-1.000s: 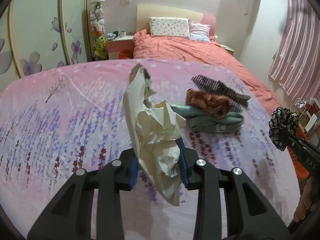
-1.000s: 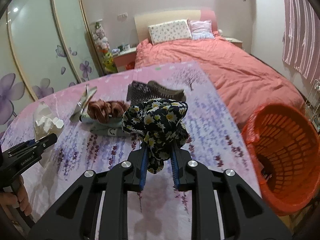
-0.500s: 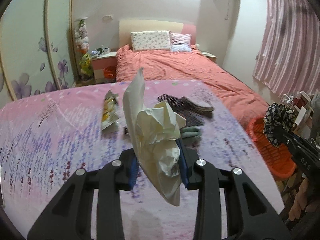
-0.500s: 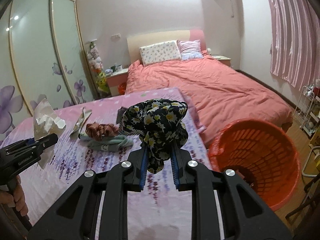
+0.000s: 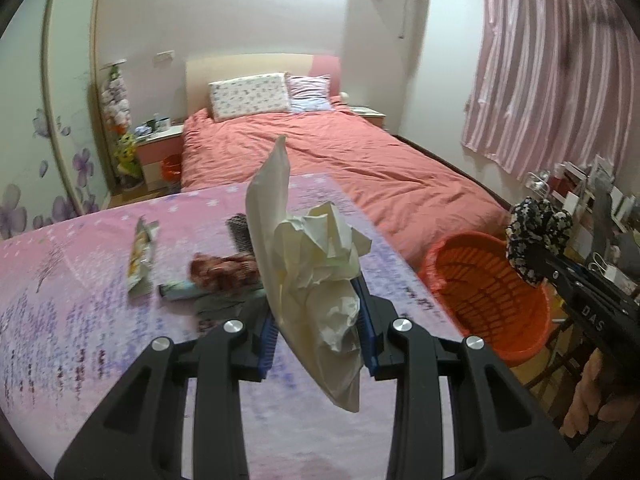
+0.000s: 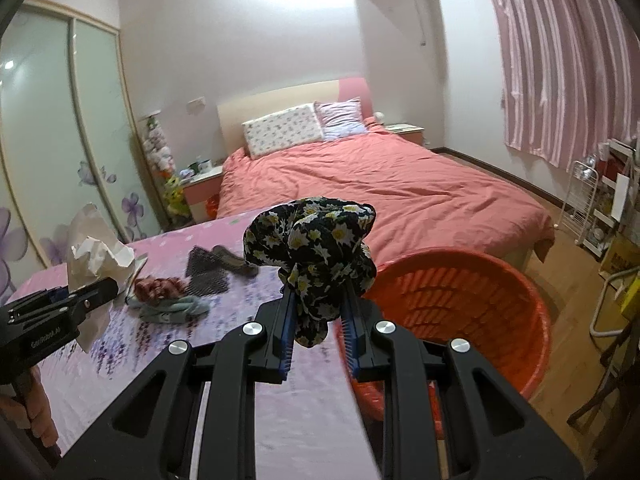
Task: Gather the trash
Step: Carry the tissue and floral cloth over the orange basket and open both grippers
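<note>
We hold two claws, one in each hand; our left claw (image 5: 316,320) is closed partway on one wad of crumpled cream paper (image 5: 312,264), its blue pads pressing both sides, the wad standing up above the fingers and hanging below them, clear of the table; our right claw (image 6: 318,312) is closed narrower on one black flowered scrunchie (image 6: 312,248), which bulges above the fingertips, also off the table. In the left view the right claw and its scrunchie hang over the near rim of the one orange basket (image 5: 500,308); in the right view that basket (image 6: 460,304) sits on the floor just past the table's right edge, mouth open, between table and bed (image 6: 380,188).

On the pink flowered tablecloth (image 5: 80,320) four loose things lie in a cluster behind the paper: one snack wrapper (image 5: 140,256); one reddish-brown scrunchie (image 5: 224,270); one green cloth piece (image 6: 176,308) under it; one dark comb (image 6: 216,268) farther back. Near us the table is bare cloth, giving both claws room; the right edge runs alongside the basket; the far edge stops short of the bed; wooden floor lies open right of the basket.
</note>
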